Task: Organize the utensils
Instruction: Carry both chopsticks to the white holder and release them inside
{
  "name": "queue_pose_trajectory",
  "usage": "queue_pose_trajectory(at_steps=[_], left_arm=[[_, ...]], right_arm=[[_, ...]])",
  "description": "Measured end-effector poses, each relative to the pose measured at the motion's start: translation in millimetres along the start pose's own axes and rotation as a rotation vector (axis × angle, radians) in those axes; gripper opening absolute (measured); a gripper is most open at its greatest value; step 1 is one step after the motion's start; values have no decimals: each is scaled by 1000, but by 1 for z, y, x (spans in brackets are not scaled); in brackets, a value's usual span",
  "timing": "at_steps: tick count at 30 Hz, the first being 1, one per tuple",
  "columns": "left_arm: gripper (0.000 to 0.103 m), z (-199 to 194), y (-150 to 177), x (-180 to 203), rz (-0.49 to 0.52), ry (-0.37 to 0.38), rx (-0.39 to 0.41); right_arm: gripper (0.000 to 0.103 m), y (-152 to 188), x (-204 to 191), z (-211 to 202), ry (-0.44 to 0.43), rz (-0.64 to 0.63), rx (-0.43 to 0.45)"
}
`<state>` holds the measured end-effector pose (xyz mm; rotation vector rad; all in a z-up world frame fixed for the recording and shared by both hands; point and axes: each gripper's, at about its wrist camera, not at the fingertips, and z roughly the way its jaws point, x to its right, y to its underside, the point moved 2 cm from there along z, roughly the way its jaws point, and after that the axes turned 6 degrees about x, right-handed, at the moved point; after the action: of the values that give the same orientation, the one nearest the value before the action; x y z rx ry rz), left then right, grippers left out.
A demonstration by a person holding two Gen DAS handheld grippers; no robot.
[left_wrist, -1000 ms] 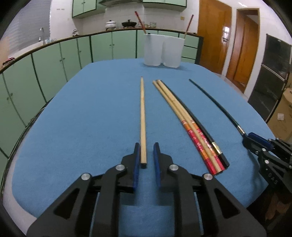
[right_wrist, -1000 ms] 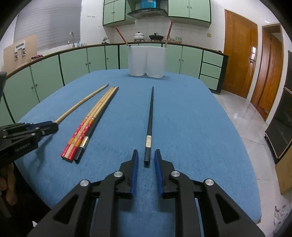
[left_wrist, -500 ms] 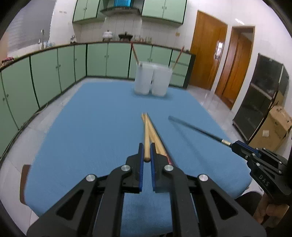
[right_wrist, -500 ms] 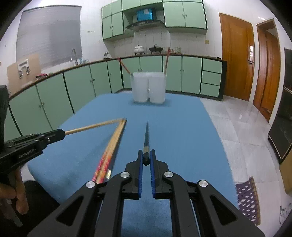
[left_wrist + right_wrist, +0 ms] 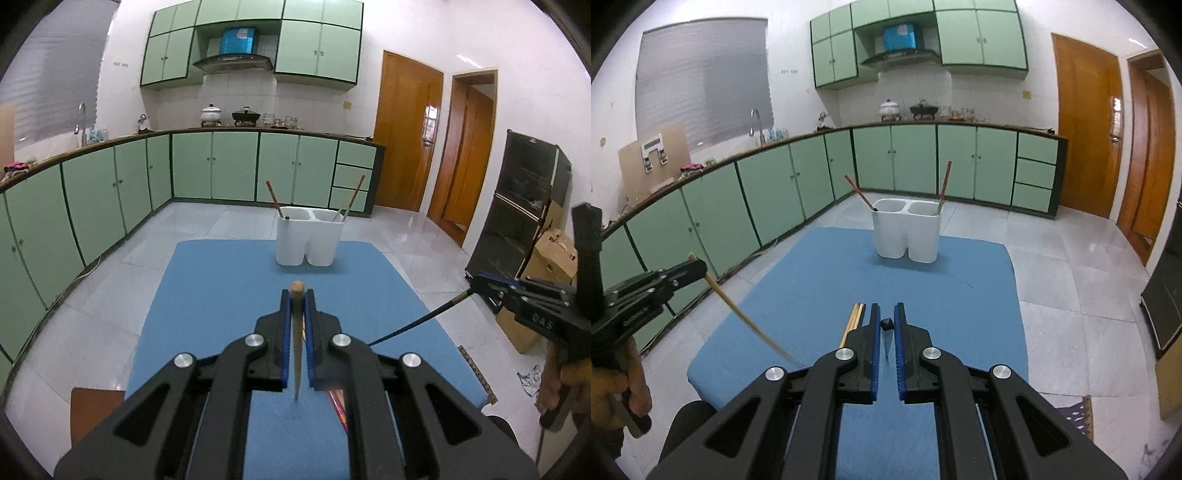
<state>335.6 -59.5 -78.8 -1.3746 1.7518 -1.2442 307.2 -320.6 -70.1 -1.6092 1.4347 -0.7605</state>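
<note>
Left wrist view: the left gripper (image 5: 297,293), clenched on the plain wooden chopstick (image 5: 297,332), has lifted it off the blue table mat (image 5: 207,295). The right gripper (image 5: 885,321) likewise grips the black chopstick (image 5: 886,325) aloft. Both now face the white twin-compartment holder (image 5: 308,242) at upper centre, ready for dropping in.

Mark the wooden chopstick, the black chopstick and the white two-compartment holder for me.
wooden chopstick (image 5: 738,311), right wrist view, mid-shaft, hanging below the left gripper.
black chopstick (image 5: 424,321), left wrist view, mid-shaft, extending from the right gripper.
white two-compartment holder (image 5: 894,236), right wrist view, front wall of its left compartment.
</note>
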Motion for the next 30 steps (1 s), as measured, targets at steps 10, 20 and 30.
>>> queue_pose_trajectory(at_steps=[10,20,30], left_arm=[[6,38,-40,-11,17,80,-130],[6,76,-134,-4,67,106,-95],[6,138,-246,3,23,56,55]], right_arm=[[7,-55,1,34,-20,-48,-144],[6,-151,11,58,32,-55,-155],[6,-249,22,102,88,-12,-59]])
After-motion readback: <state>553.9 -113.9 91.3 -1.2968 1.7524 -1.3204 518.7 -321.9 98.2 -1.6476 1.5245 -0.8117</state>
